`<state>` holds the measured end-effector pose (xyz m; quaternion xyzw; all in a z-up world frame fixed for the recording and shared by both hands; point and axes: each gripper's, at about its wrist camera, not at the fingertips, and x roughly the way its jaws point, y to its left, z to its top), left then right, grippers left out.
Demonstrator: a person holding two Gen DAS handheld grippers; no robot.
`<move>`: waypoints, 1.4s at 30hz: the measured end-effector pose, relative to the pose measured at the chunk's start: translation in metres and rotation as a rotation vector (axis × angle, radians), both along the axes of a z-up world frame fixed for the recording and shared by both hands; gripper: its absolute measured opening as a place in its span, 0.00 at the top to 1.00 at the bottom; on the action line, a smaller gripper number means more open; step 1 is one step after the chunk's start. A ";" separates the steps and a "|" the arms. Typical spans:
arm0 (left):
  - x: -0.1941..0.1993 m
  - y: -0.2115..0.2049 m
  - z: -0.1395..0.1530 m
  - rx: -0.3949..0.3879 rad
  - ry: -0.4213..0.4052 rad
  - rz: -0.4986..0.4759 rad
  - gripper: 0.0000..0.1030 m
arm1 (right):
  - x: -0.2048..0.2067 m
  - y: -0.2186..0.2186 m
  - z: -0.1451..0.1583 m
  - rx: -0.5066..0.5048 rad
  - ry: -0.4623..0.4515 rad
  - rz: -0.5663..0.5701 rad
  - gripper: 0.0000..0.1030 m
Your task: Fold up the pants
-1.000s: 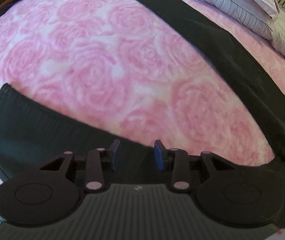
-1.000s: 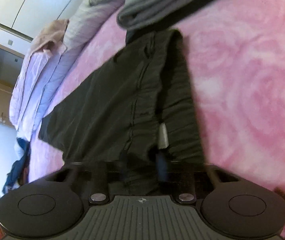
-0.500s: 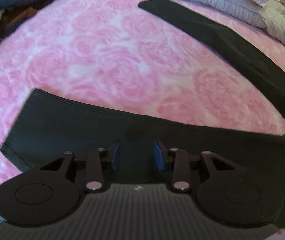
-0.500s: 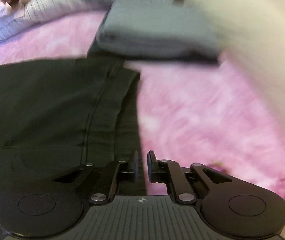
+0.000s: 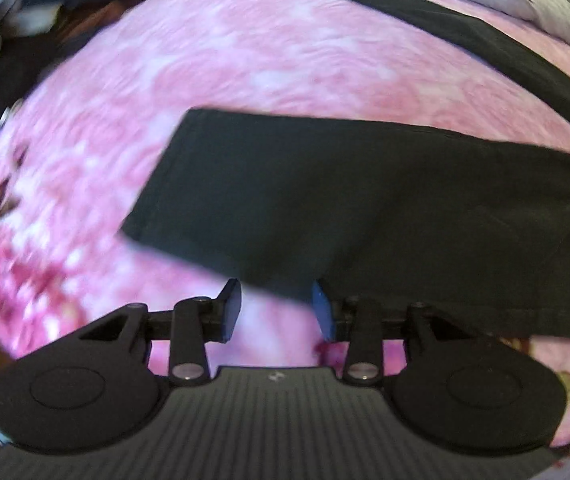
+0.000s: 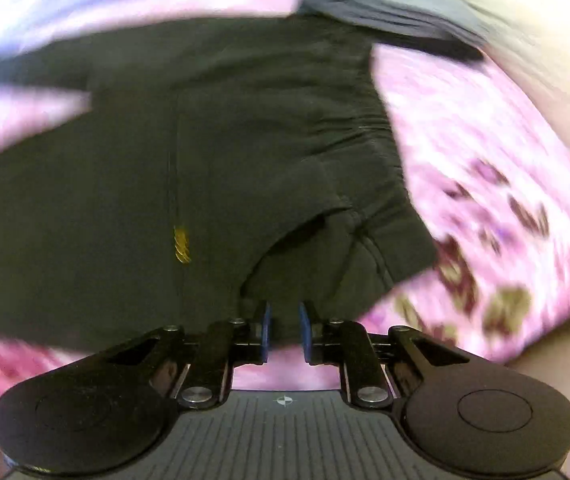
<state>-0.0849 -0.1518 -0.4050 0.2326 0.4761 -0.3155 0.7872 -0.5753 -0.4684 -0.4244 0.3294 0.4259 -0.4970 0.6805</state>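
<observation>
The black pants [image 5: 365, 208] are lying spread on a pink rose-patterned bedspread [image 5: 245, 60], the legs splayed apart in a V. The left gripper [image 5: 277, 306] is hovering over the lower edge of the nearer leg, its jaws standing apart with nothing pressed between the blue pads; the right gripper [image 6: 283, 328] is hanging above the waist end, its jaws having just been opening to a narrow gap, with no cloth caught in it. The fabric is appearing soft, light and limp, likely to sag and crease, so a hold at a hem corner or the gathered waistband [image 6: 381, 184] is seeming soundest. The left wrist view is showing both legs and the cuff [image 5: 153, 188]; the right wrist view alone is showing the waistband, a small yellow mark [image 6: 182, 245] and grey folded cloth [image 6: 385, 4] beyond.
</observation>
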 end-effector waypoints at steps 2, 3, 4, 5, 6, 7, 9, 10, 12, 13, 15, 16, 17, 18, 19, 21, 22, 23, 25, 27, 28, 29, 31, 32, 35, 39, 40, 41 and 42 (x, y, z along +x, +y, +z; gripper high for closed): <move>-0.003 0.014 0.021 0.012 0.029 0.032 0.67 | -0.001 0.016 0.027 -0.007 -0.067 -0.077 0.88; -0.006 0.021 0.033 0.014 0.044 0.041 0.66 | -0.002 0.030 0.041 0.000 -0.101 -0.100 0.88; -0.011 0.028 0.046 0.017 0.058 0.050 0.64 | -0.002 0.036 0.052 0.015 -0.129 -0.114 0.87; -0.018 0.036 0.061 0.014 0.075 0.053 0.61 | 0.001 0.043 0.061 0.037 -0.149 -0.120 0.87; -0.025 0.041 0.075 0.009 0.091 0.052 0.59 | 0.004 0.052 0.071 0.057 -0.159 -0.111 0.87; -0.032 0.045 0.088 0.007 0.102 0.043 0.57 | 0.006 0.060 0.081 0.069 -0.159 -0.097 0.87; -0.048 0.053 0.116 0.000 0.111 0.007 0.52 | 0.013 0.073 0.106 0.080 -0.149 -0.065 0.86; -0.056 0.054 0.130 0.001 0.111 -0.016 0.50 | 0.018 0.081 0.116 0.083 -0.146 -0.053 0.86; -0.070 0.054 0.152 0.002 0.103 -0.056 0.49 | 0.027 0.101 0.139 0.093 -0.154 -0.017 0.82; -0.077 0.053 0.165 0.002 0.094 -0.082 0.47 | 0.029 0.111 0.150 0.094 -0.156 0.006 0.80; -0.088 0.048 0.185 -0.010 0.080 -0.119 0.39 | 0.038 0.127 0.170 0.085 -0.158 0.050 0.74; -0.094 0.047 0.198 -0.029 0.071 -0.136 0.36 | 0.042 0.132 0.179 0.078 -0.162 0.070 0.72; -0.098 0.046 0.207 -0.051 0.062 -0.147 0.33 | 0.045 0.137 0.187 0.067 -0.164 0.083 0.67; -0.102 0.045 0.216 -0.072 0.057 -0.160 0.32 | 0.047 0.142 0.194 0.050 -0.172 0.091 0.61; -0.107 0.045 0.224 -0.094 0.053 -0.171 0.30 | 0.049 0.146 0.201 0.038 -0.180 0.101 0.58; -0.116 0.043 0.238 -0.130 0.042 -0.180 0.28 | 0.051 0.151 0.209 0.018 -0.187 0.115 0.55; -0.121 0.043 0.244 -0.146 0.037 -0.183 0.28 | 0.052 0.153 0.211 0.012 -0.183 0.120 0.54; -0.126 0.043 0.249 -0.157 0.029 -0.186 0.28 | 0.052 0.154 0.213 0.009 -0.178 0.126 0.54; -0.140 0.043 0.258 -0.158 0.007 -0.194 0.28 | 0.051 0.156 0.215 0.009 -0.167 0.136 0.53; -0.155 0.045 0.264 -0.153 -0.015 -0.207 0.28 | 0.050 0.159 0.218 0.005 -0.158 0.149 0.53; -0.163 0.047 0.267 -0.149 -0.028 -0.214 0.28 | 0.050 0.160 0.218 0.003 -0.155 0.157 0.53; -0.169 0.050 0.268 -0.145 -0.035 -0.222 0.28 | 0.050 0.161 0.218 0.002 -0.153 0.166 0.53; -0.182 0.054 0.270 -0.136 -0.046 -0.235 0.28 | 0.050 0.165 0.219 -0.001 -0.146 0.187 0.53; -0.188 0.057 0.270 -0.133 -0.051 -0.237 0.28 | 0.050 0.167 0.219 -0.001 -0.145 0.200 0.53; -0.204 0.064 0.267 -0.112 -0.047 -0.238 0.28 | 0.049 0.175 0.219 0.006 -0.143 0.235 0.53; -0.225 0.073 0.268 -0.098 -0.052 -0.243 0.28 | 0.041 0.185 0.219 0.010 -0.145 0.266 0.53; -0.229 0.075 0.268 -0.096 -0.053 -0.242 0.28 | 0.038 0.187 0.219 0.013 -0.145 0.272 0.53; -0.234 0.076 0.268 -0.096 -0.056 -0.242 0.28 | 0.035 0.188 0.218 0.015 -0.146 0.279 0.53; -0.239 0.078 0.269 -0.096 -0.059 -0.242 0.28 | 0.032 0.191 0.218 0.015 -0.150 0.287 0.53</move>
